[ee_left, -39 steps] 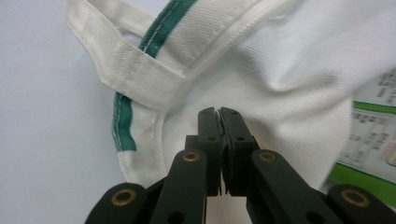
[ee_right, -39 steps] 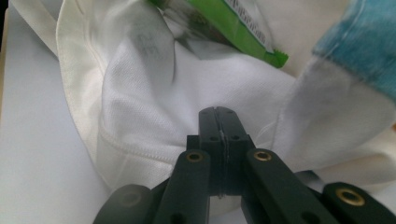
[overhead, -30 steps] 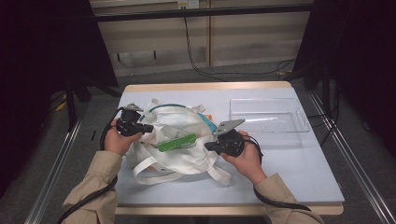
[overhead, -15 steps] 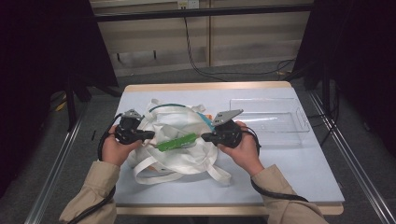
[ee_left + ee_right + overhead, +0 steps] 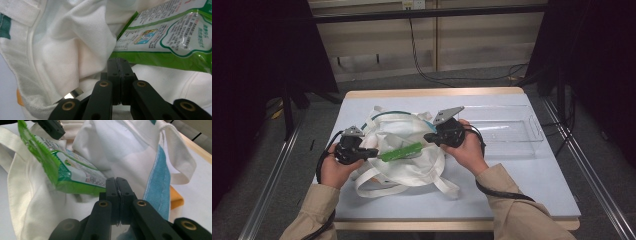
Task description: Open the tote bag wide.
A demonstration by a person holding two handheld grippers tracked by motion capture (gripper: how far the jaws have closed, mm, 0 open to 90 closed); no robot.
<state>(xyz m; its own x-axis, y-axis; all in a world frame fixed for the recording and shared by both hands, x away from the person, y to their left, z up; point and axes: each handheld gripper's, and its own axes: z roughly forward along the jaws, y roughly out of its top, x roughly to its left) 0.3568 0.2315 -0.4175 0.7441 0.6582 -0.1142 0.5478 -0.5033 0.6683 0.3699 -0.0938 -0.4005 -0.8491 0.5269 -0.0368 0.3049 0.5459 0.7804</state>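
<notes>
Green packet (image 5: 400, 151) clenched by both tools, its middle sunk in white bag (image 5: 407, 167).

I saw the white woven cloth tote bag (image 5: 404, 160) was matt and slightly rough. The green glossy plastic snack packet (image 5: 400, 152) shone and crinkled. The clear smooth plastic tray (image 5: 512, 132) gleamed beside the table's pale wooden edge (image 5: 432, 93).

The left tool (image 5: 371, 152) and the right tool (image 5: 428, 137) are held level, pointed toward each other, jaws pressed together.
</notes>
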